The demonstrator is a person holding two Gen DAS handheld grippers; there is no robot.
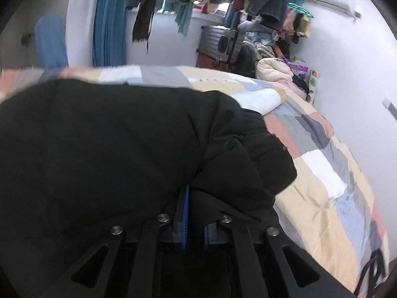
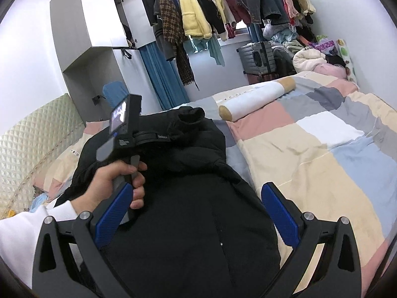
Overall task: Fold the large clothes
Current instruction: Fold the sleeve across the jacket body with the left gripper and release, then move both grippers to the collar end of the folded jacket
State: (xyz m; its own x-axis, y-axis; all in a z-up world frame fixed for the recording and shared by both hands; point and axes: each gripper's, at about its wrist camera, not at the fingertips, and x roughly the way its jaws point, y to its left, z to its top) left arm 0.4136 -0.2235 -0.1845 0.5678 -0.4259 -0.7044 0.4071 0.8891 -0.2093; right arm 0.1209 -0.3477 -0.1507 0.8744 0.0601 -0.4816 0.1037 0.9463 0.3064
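A large black padded coat (image 2: pixel 188 198) lies on the patchwork quilt of the bed (image 2: pixel 322 154). It fills the left wrist view too (image 1: pixel 111 149). My left gripper (image 1: pixel 194 213) is shut on a fold of the black coat near its sleeve cuff (image 1: pixel 250 129); the blue pads pinch the cloth. In the right wrist view the left gripper's body (image 2: pixel 124 134) and the hand holding it hang over the coat's upper part, with the cuffed sleeve (image 2: pixel 188 116) lifted. My right gripper (image 2: pixel 196 213) is open and empty, its blue pads (image 2: pixel 278 213) spread wide above the coat's lower body.
A rolled white and tan bolster (image 2: pixel 255 96) lies on the quilt behind the coat. Clothes hang on a rail (image 2: pixel 198 17) above. A grey suitcase (image 2: pixel 258 57) and a heap of clothes and bedding (image 2: pixel 310 57) stand at the bed's far end. A padded headboard (image 2: pixel 32 141) is at left.
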